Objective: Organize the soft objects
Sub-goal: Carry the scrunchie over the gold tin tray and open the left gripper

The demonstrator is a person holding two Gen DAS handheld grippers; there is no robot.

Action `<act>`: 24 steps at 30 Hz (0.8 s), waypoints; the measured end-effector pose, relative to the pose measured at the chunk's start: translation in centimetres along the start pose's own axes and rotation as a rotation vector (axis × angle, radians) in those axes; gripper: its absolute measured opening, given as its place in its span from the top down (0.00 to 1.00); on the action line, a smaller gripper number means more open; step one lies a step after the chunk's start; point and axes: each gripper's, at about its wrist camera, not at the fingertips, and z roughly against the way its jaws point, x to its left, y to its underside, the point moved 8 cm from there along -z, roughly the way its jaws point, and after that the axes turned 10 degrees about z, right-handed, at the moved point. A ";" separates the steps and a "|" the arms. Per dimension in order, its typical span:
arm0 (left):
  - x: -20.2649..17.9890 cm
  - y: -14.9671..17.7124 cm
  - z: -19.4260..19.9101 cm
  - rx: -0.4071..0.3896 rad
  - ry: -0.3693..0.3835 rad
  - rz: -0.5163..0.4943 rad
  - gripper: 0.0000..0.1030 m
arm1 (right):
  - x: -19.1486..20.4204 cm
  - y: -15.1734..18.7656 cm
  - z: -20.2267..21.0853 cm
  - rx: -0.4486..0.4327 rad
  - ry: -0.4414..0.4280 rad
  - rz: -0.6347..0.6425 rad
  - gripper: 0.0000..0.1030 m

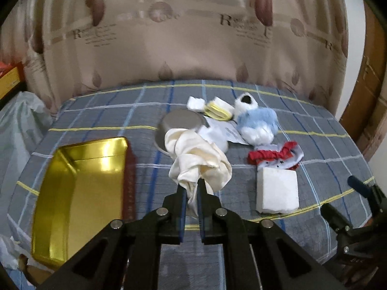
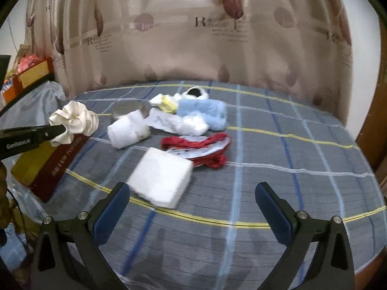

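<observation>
My left gripper is shut on a cream cloth and holds it above the table, to the right of the open gold tin. The right wrist view shows the same cloth bunched at the left gripper's tip above the tin. My right gripper is open and empty, low over the table, with a white foam block just ahead of its left finger. A red and white frilled cloth, a blue and white plush and a white roll lie further back.
A grey metal bowl sits behind the cloth, with yellow-white pads and a paper slip by it. The table has a grey checked cover. A patterned curtain hangs behind. Boxes and a plastic bag stand at left.
</observation>
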 end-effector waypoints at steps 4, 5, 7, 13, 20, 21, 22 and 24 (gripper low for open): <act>2.6 -0.9 1.3 -0.022 -0.036 0.032 0.92 | 0.9 -0.4 -1.2 0.034 -0.034 -0.029 0.00; 3.6 -1.1 1.6 -0.028 -0.051 0.051 0.92 | 1.1 -0.4 -1.4 0.040 -0.038 -0.031 0.00; 5.2 -1.4 1.8 -0.031 -0.065 0.071 0.92 | 1.7 -0.4 -2.1 0.060 -0.035 -0.024 0.00; 11.9 -2.7 0.9 -0.007 -0.163 0.136 0.92 | 2.3 0.2 -4.2 0.125 0.008 0.007 0.00; 18.1 -2.6 -3.2 0.108 -0.209 0.178 0.89 | 1.7 0.5 -6.3 0.206 0.012 -0.049 0.00; 18.5 -2.4 -3.8 0.124 -0.203 0.178 0.87 | 1.7 0.7 -6.5 0.217 0.007 -0.059 0.00; 18.6 -2.3 -4.1 0.131 -0.203 0.183 0.82 | 1.7 0.8 -6.8 0.232 0.000 -0.073 0.00; 18.7 -2.1 -4.5 0.142 -0.207 0.193 0.65 | 1.9 0.9 -7.5 0.257 -0.035 -0.117 0.00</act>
